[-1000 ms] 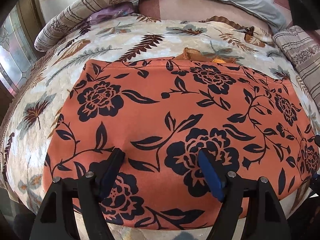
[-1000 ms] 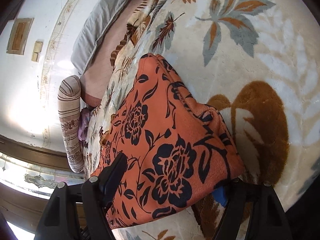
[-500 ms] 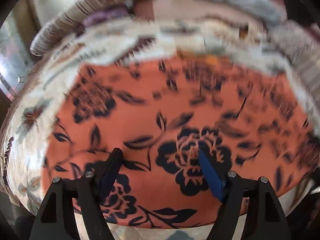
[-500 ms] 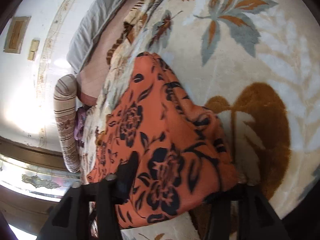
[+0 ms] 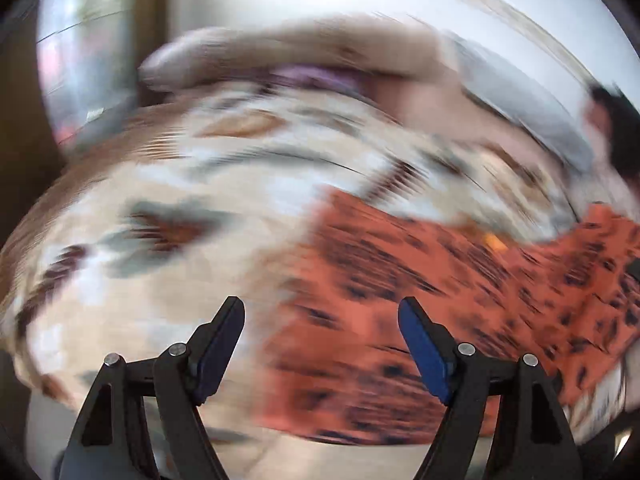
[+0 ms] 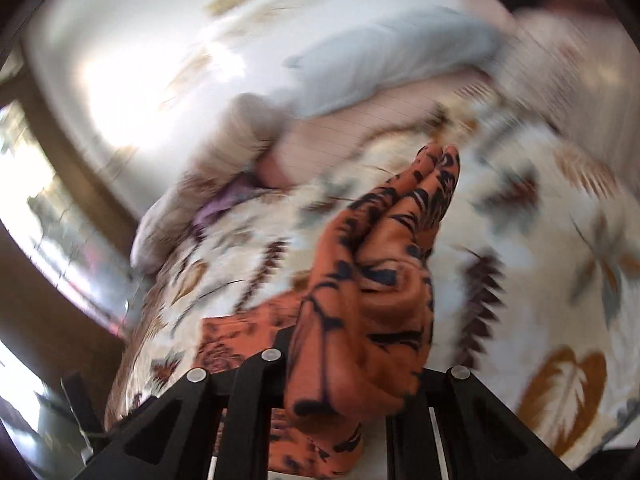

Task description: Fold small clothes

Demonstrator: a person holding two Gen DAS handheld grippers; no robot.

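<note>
We see the orange garment (image 6: 372, 320) with a black floral print, a cream bedspread (image 5: 168, 272) with brown and grey leaves, a grey pillow (image 6: 384, 60), and blue pads (image 5: 424, 356).

A bed is covered by a cream blanket (image 5: 168, 280) printed with brown, rust and grey leaves, seen blurred in both views. A striped bolster (image 5: 256, 52) is laid along its far edge, with a purple cloth (image 5: 320, 76) tucked just beside it. A grey pillow (image 6: 392, 56) is set against a pinkish sheet (image 6: 360, 120) near the head. A white wall (image 6: 132, 40) is washed by strong glare, and a bright window (image 6: 36, 208) in a dark wooden frame is seen at the left.
</note>
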